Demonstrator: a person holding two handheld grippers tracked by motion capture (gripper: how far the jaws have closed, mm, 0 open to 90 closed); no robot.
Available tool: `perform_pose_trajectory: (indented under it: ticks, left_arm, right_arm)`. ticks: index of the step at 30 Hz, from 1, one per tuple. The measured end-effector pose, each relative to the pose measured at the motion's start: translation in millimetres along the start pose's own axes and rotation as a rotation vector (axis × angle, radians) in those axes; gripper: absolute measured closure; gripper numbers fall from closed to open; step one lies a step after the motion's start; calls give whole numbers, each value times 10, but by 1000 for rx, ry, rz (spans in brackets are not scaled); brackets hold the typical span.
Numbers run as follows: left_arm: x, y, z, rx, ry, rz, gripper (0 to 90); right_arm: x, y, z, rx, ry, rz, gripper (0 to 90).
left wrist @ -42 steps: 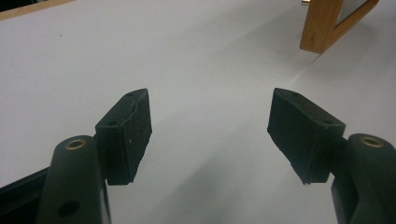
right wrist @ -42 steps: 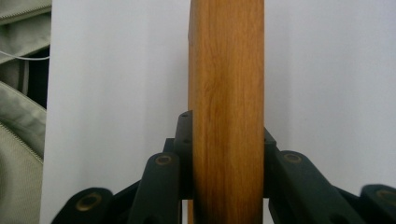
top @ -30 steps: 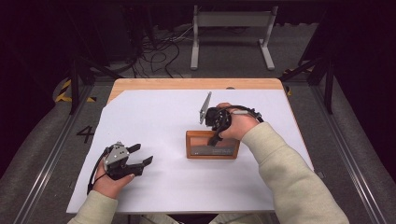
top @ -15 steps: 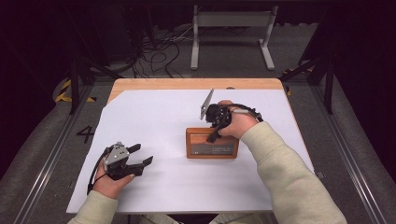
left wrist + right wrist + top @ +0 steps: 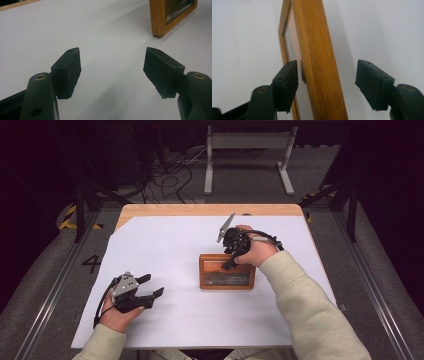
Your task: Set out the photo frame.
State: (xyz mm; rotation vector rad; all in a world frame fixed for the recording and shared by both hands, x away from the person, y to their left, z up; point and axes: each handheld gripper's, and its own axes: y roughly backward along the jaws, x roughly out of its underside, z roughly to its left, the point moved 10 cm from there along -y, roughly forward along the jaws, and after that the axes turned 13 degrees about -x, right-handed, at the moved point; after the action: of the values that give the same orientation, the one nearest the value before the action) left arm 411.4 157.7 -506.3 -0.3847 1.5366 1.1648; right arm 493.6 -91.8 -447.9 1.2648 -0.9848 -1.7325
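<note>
Wooden picture frame (image 5: 227, 272): flat on the white table (image 5: 165, 250), unmoved. Your right gripper (image 5: 229, 263) has just been opening, jaws astride its edge, pads clear. Left gripper (image 5: 150, 291): released, idle, unchanged.

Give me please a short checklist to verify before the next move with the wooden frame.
1. Wooden frame lies flat on the white table cover: ok.
2. Right gripper let go: ok; its jaws have just been opening, with the frame's edge between them and a gap at the right pad.
3. Left pad off the frame: cannot tell, it sits very close.
4. Left gripper open with nothing between its jaws: ok.
5. Left gripper well apart from the frame: ok.
</note>
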Motion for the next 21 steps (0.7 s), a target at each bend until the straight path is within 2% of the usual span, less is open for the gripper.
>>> perform_pose_trajectory:
  ticks: [3,5,6,10,15,18,19,21]
  left_arm:
    - [1,-1,-4,3,8,1,307]
    - [0,-2,-4,7,8,2,306]
    - [1,-5,-7,10,11,3,303]
    - [1,-9,-15,14,24,6,296]
    - [-13,-11,-18,12,23,2,292]
    - [-21,-3,-25,12,25,1,292]
    - [-21,-3,-25,12,25,1,292]
    - [-28,-5,-23,11,16,-1,292]
  right_arm:
    - [2,29,2,13,-12,-17,311]
    - [-2,77,25,19,-20,-54,289]
    - [-1,143,34,52,-22,-86,267]
    - [9,315,106,88,-18,-161,256]
    - [109,513,161,123,-40,-233,196]
    - [181,633,203,145,-59,-294,191]
    - [181,633,203,145,-59,-294,191]
    - [260,724,253,165,-68,-333,188]
